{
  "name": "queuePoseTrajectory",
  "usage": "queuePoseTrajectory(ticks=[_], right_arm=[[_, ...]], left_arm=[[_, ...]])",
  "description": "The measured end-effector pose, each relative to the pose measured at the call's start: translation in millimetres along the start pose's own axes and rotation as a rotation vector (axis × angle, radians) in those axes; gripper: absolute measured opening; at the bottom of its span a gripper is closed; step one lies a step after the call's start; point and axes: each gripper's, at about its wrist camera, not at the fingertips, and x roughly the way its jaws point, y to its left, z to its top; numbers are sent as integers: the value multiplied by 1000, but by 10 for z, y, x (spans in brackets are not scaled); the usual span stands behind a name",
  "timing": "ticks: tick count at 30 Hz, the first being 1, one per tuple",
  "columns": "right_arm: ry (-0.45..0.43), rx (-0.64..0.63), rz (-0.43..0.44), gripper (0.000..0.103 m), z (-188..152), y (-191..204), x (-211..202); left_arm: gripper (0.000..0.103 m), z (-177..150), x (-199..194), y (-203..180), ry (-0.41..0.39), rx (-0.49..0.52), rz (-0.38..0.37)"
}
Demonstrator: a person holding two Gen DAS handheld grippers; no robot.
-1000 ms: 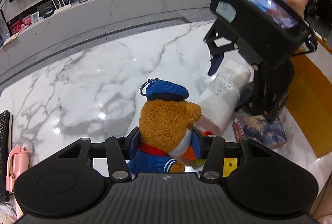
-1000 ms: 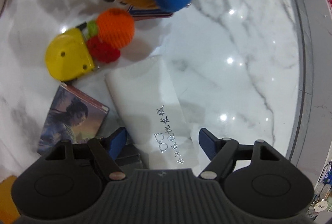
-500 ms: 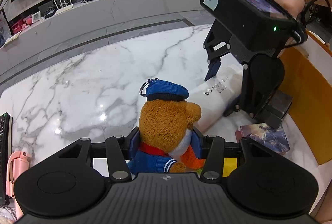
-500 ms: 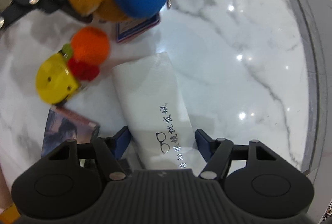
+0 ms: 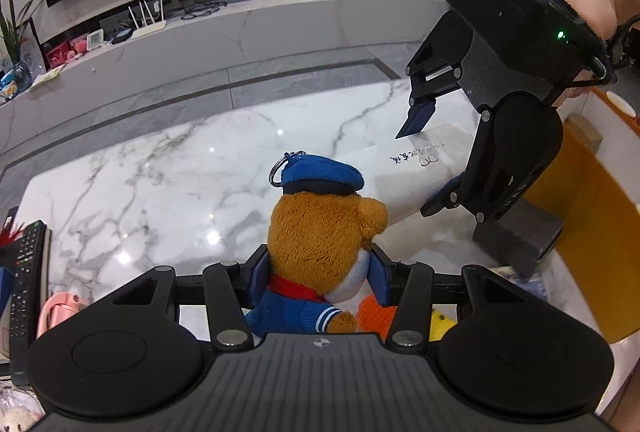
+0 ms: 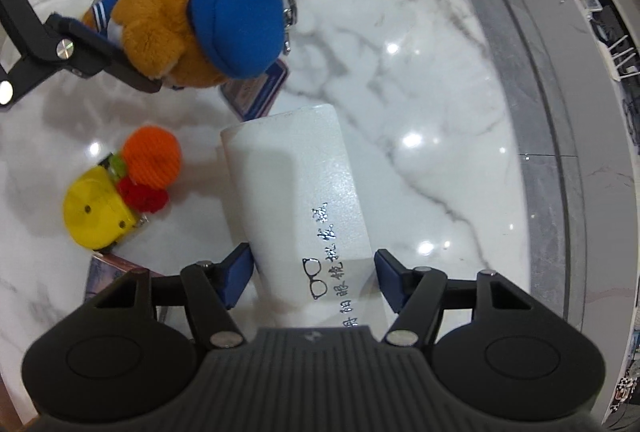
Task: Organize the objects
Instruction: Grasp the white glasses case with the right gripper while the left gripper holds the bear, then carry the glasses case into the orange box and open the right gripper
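Between the left tongs (image 5: 320, 274), gripped plush bear (image 5: 324, 232), white case (image 6: 296, 199) clamped in right tongs (image 6: 312, 278).

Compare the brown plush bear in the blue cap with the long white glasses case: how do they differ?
The brown plush bear is furry, rounded and multicoloured; the long white glasses case is smooth, oblong and printed with text. The left gripper holds the bear, the right gripper the case. Each sits between blue pads.

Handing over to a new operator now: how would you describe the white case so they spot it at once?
Look at the white marble table. Near its middle, the right gripper straddles a long white case, next to the teddy bear in a blue cap. It is the only plain white thing there, with a small glasses drawing and silver lettering at one end, unlike the yellow and orange toy beside it.
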Motion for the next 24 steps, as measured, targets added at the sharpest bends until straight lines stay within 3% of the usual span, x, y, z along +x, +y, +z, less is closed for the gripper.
queuePoseTrajectory(ticks=[6,12,18,24], right_arm=[[-44,14,-38,67,0,45,-521],[-62,39,-94,67,-282,175,-1094],[-28,57,-129,67,-750,361,-1439],[-21,125,-152,67,-1353,418,-1670]], left_arm=[[57,171,-364,-120,-54,-28,-45],[57,347,-731,-512,-75,-31,-118],[57,515,-859,-993,-71,-8,-188],[57,709,-751,-1450,-61,62,-205]])
